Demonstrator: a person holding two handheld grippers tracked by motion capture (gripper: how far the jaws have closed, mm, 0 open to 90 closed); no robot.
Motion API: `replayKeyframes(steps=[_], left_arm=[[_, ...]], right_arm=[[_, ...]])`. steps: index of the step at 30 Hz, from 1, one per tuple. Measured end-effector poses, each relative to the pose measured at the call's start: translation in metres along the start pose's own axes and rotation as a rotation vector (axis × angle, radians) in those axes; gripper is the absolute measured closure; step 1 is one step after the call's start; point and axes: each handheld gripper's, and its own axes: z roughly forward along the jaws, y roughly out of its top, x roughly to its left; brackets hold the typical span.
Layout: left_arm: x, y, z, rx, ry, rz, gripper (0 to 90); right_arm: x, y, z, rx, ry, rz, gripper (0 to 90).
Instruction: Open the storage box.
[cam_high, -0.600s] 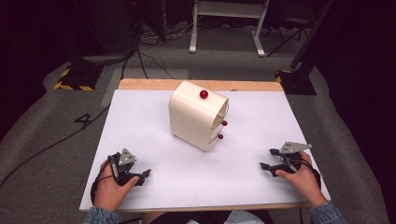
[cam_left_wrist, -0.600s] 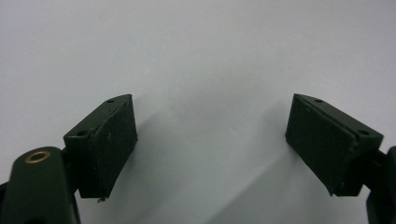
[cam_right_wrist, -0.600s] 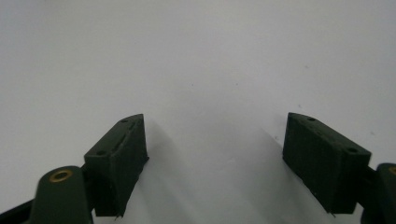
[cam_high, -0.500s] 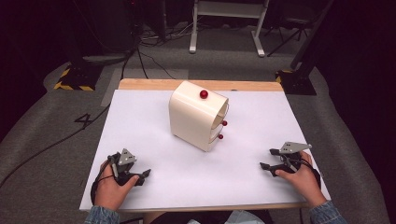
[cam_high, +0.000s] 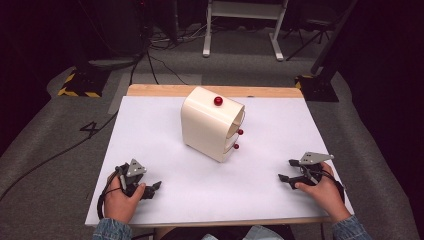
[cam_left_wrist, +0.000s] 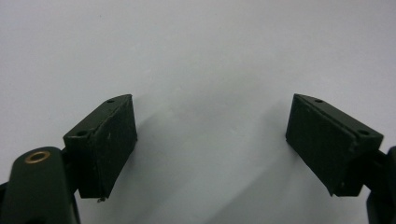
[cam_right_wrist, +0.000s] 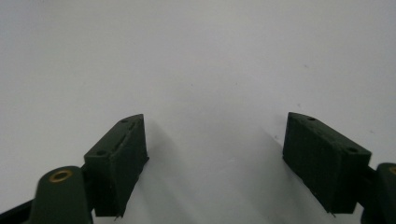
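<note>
Nothing has moved since before: our left gripper (cam_high: 156, 186) and right gripper (cam_high: 286, 170) rest near us, jaws wide, empty. Between them, farther off, stands the cream rounded drawer cabinet with red knobs (cam_high: 211, 122) on the white table sheet (cam_high: 150, 130).

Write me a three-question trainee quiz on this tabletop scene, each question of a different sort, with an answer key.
1. True or false: the left gripper holds one of the small red round knobs.
2. Multiple choice: the cream rounded drawer cabinet stands A) on the white table sheet between the grippers and the far edge, B) on the grey floor, C) in the person's right hand.
3. Fill in: the jaws of the right gripper stand ____, with bare white sheet between them.

Key: 1 false, both grippers rest apart from the cabinet near the table's near edge; 2 A; 3 open.
</note>
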Motion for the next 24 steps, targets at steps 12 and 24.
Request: replayKeyframes(steps=[12,24], left_arm=[[0.000,0.000,0.000,0.000,0.002,0.003,16.3],[-0.001,-0.001,-0.001,0.001,0.002,0.002,16.4]], right_arm=[[0.000,0.001,0.000,0.002,0.003,0.011,22.6],[0.006,0.039,-0.005,-0.076,0.076,-0.040,48.6]])
